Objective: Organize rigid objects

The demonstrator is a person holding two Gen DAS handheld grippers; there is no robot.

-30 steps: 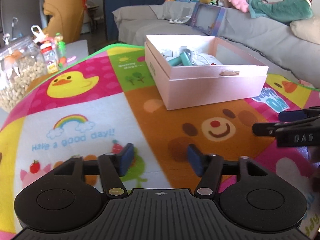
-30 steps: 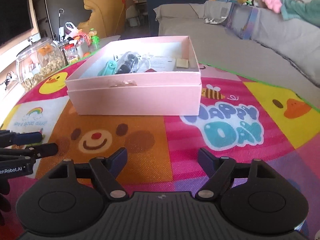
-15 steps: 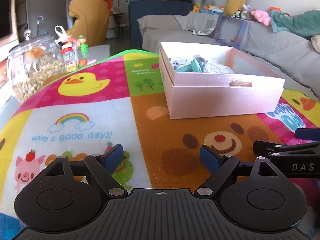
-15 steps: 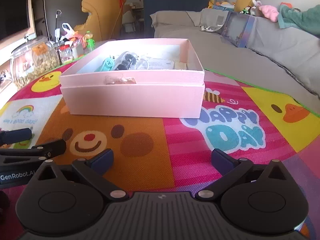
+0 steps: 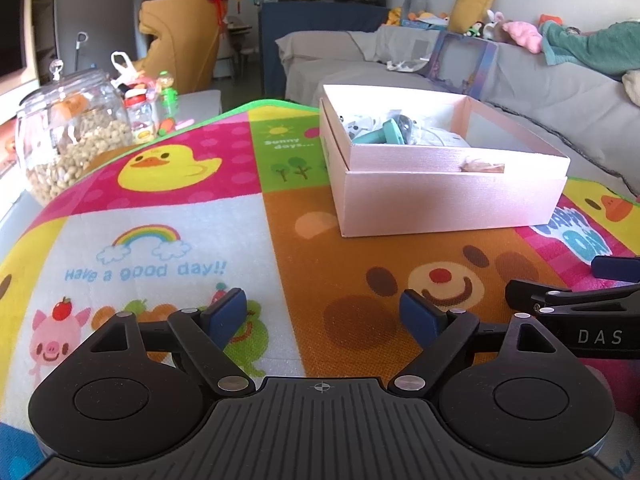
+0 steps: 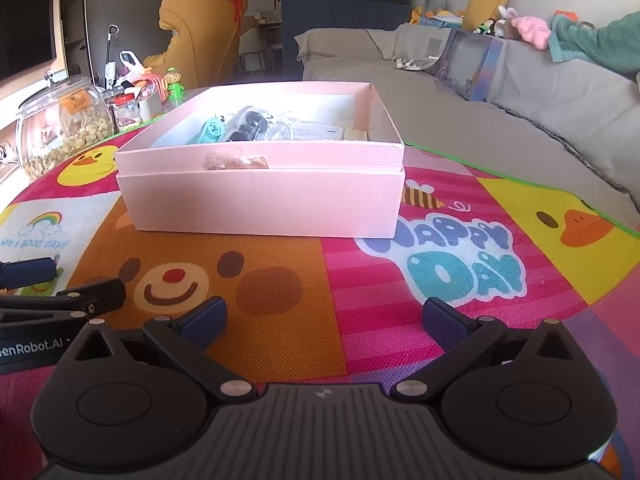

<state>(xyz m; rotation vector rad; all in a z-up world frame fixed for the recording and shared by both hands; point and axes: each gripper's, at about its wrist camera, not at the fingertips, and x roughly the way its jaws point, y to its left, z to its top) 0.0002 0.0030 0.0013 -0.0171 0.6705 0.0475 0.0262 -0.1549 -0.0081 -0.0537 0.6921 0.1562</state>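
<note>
Both claws spread wide, nothing between the pads: left gripper (image 5: 322,312), right gripper (image 6: 322,318). Both hovering low over the cartoon play mat (image 6: 400,280), side by side, well short of the box.

Task items already in the pink box (image 6: 260,200) at 12 o'clock from the right gripper, 1 o'clock from the left: teal plastic piece (image 6: 210,130), dark object in clear wrap (image 6: 248,126), paper sheet (image 6: 316,132). No loose item visible on the mat, so probably near the end.

Risks:
- Box sits nested in its own lid; a nudge on the near wall likely slides the whole lot on the mat.
- Reaching in from 6 o'clock could catch the rim, tipping light contents.
- Grippers close together; crossing paths risks a clash.

Around: glass jar of nuts (image 5: 72,136) at 10 o'clock, small bottles just beside it, grey sofa (image 6: 520,100) behind. None blocking the approach.
</note>
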